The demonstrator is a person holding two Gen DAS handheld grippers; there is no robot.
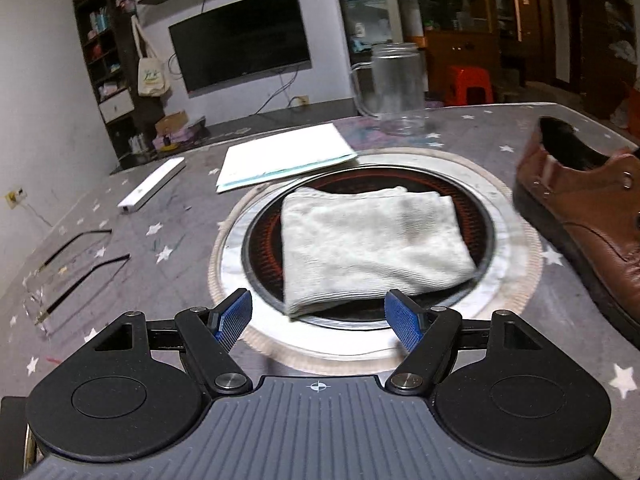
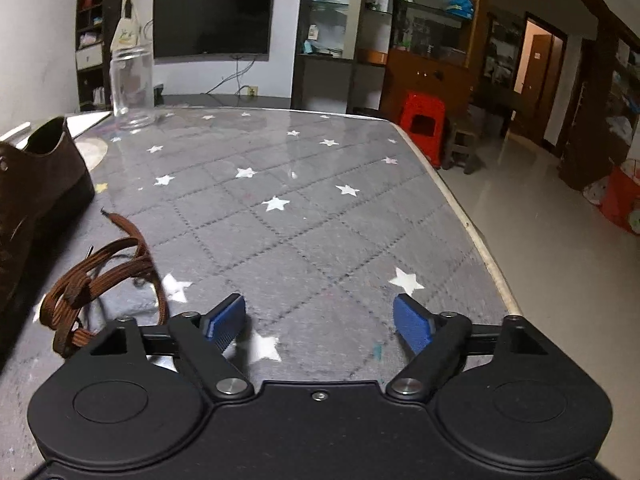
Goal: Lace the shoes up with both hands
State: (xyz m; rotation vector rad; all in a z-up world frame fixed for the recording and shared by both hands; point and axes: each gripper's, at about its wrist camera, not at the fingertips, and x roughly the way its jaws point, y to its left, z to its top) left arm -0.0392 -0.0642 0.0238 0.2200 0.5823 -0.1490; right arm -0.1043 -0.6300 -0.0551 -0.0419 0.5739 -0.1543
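While both sets of jaws are spread with nothing between them, no grasp has been made yet. Right gripper (image 2: 319, 322) is held low over the star-patterned bench (image 2: 304, 216), and the brown shoelace (image 2: 100, 280) is seen lying bunched in loops just beside its left finger, near the shoe (image 2: 36, 196) at the left edge of that view. Left gripper (image 1: 320, 316) is pointed at a folded grey cloth (image 1: 372, 244) on a round burner plate (image 1: 512, 240); the brown leather shoe (image 1: 588, 216) is seen well off to its right, eyelets empty as far as can be told.

Lacing is judged not started. Step in hand is probably picking up the lace: one free end should be pinched near the tip, not the bundle, so loops are not dragged. Shoe should be steadied by the left gripper first.

Counted: one shoe, one lace, one cloth, one glass jar (image 1: 396, 88), one pair of spectacles (image 1: 68, 268), one white booklet (image 1: 284, 156).
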